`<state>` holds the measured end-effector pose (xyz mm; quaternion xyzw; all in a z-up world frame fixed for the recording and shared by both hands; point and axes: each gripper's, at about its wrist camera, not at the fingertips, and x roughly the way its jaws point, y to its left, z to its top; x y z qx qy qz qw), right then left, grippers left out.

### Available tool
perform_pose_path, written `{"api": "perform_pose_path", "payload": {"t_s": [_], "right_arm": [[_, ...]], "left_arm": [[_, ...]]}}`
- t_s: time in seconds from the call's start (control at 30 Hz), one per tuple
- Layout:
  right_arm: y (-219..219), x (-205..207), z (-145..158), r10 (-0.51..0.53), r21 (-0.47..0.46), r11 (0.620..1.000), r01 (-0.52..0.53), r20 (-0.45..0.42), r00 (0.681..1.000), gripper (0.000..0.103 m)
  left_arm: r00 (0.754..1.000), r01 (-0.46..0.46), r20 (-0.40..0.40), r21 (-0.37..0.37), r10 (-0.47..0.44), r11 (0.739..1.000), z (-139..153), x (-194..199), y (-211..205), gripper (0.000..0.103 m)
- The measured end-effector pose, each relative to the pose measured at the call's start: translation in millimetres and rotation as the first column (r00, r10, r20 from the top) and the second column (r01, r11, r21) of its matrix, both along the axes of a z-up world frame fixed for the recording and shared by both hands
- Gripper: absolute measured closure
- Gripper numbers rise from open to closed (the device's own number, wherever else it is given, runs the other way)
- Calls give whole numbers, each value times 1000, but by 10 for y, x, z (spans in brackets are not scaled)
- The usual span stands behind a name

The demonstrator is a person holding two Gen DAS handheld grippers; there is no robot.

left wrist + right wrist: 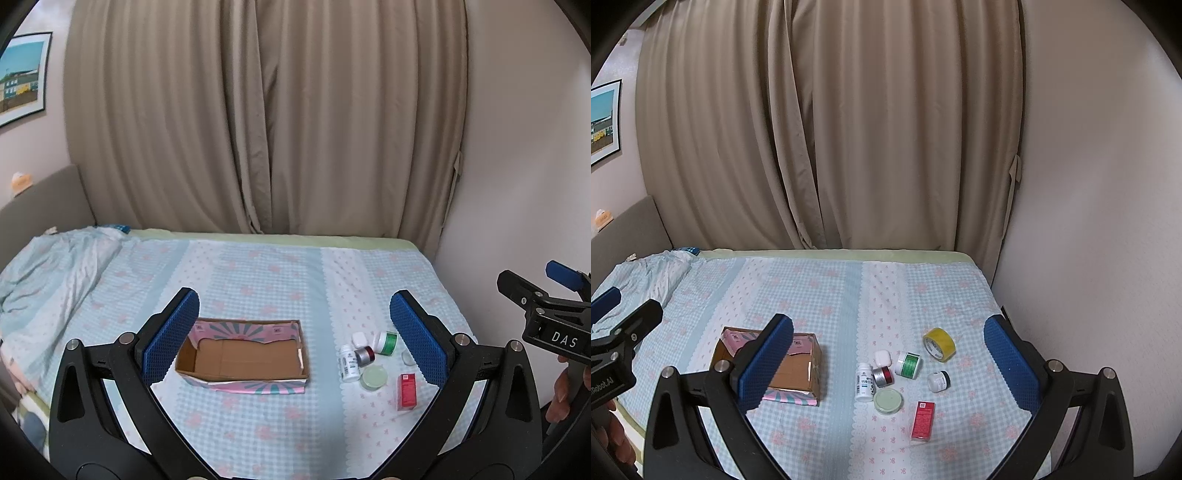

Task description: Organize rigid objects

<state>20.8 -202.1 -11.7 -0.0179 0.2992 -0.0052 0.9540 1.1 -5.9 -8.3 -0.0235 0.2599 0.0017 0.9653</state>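
An open cardboard box (242,360) with pink patterned sides lies on the bed; it also shows in the right wrist view (798,373). To its right lies a cluster of small things: a white pill bottle (864,382), a red and silver jar (883,376), a green-labelled jar (908,365), a white case (882,357), a pale green lid (888,401), a small white jar (938,381), a red carton (923,421) and a yellow tape roll (939,344). My left gripper (295,336) is open and empty above the box. My right gripper (888,360) is open and empty above the cluster.
The bed has a blue checked sheet (258,273) with a rumpled quilt (55,266) at the left. Beige curtains (258,122) hang behind the bed. A white wall (1089,258) borders the bed on the right. The other gripper shows at each view's side edge.
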Motion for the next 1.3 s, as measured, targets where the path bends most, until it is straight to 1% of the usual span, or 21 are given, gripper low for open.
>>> {"api": "perform_pose_path", "payload": {"t_s": [0.17,0.27,0.33,0.43,0.57,0.67,0.7,0.77,0.8,0.87,0.93,1.1,1.17,1.23,1.3], "right_arm": [[16,-7,-1,-2,1,1000,2,0,1000,0],[-14,17,-6,-2,10,1000,2,-6,1000,0],[-62,69,-12,-6,11,1000,6,-23,1000,0],[-221,225,-37,-15,7,1000,15,-55,998,0],[-500,536,-185,-11,-1,1000,11,-114,993,0],[-732,798,-390,-9,-4,1000,9,-154,988,0],[-803,875,-462,-8,-4,1000,8,-166,986,0],[-968,1050,-640,2,-3,1000,-2,-194,981,0],[-1030,1135,-735,5,-6,1000,-7,-205,979,0],[-1152,1317,-940,13,-13,1000,-17,-236,972,0],[-1243,1458,-1109,18,-19,1000,-24,-259,966,0],[-1466,1848,-1668,52,-30,997,-65,-319,946,0],[-1544,1993,-1913,76,-42,994,-96,-340,937,0],[-1613,2126,-2142,102,-44,991,-125,-356,929,0],[-1688,2264,-2392,136,-32,987,-159,-373,918,0]], "left_arm": [[1000,6,-9,8,-6,1000,-21,68,-68,1],[999,12,-34,1,-12,1000,-59,163,-116,1],[998,19,-66,-13,-20,1000,-103,272,-173,1],[993,22,-119,-34,-26,999,-252,449,-306,1],[978,15,-208,-74,-30,997,-586,708,-520,1],[958,2,-284,-103,-32,995,-926,929,-699,1],[948,-3,-318,-113,-33,994,-1092,1013,-777,1],[933,-8,-358,-122,-37,992,-1341,1110,-895,1],[920,-11,-390,-128,-40,992,-1515,1172,-974,1],[901,-20,-433,-135,-41,991,-1777,1254,-1099,1],[875,-28,-482,-144,-46,989,-2108,1363,-1236,1],[811,-39,-583,-153,-58,987,-2947,1630,-1561,1],[804,-48,-592,-157,-54,986,-3201,1687,-1671,1],[809,-65,-586,-167,-46,984,-3437,1718,-1734,1],[808,-91,-588,-162,-23,983,-3650,1773,-1794,1]]}}
